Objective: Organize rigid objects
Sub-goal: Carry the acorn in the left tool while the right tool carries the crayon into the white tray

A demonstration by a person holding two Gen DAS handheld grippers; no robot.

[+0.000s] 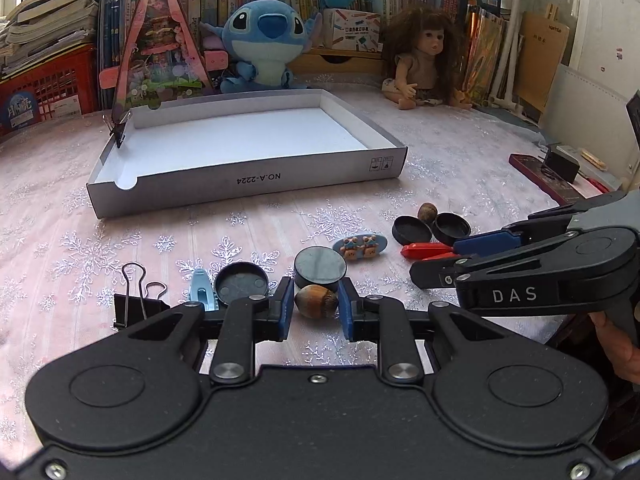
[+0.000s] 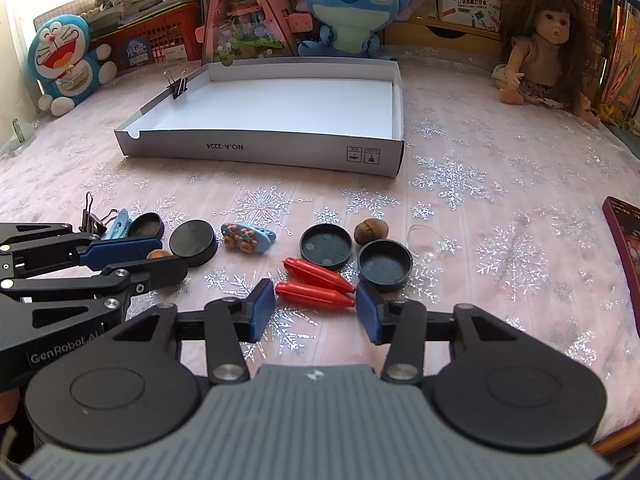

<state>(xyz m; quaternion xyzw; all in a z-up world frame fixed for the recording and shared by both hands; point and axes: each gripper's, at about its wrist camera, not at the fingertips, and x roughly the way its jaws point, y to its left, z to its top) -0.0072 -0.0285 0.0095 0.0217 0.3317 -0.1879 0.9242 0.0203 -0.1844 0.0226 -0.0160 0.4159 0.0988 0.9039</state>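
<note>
The pink cloth surface with shiny snowflakes is soft and a bit bumpy, so small things can roll on it. The wide, shallow white cardboard box stands at the back, light and stiff, with nothing inside. A black metal clip bites its left wall.

In front lie the little hard things. The four round black plastic lids are flat and smooth; they look light and easy to pinch by the rim. The two red plastic pointy sticks are slick and thin, lying side by side, best taken across the middle. The blue oval clip with tiny bears is bumpy on top.

The small brown acorn sits between the blue pads of the left gripper. The pads look just beside it, nearly closed; it looks hard, round and slippery, so it could pop out.

The right gripper stands open around the near red stick, not touching.
</note>
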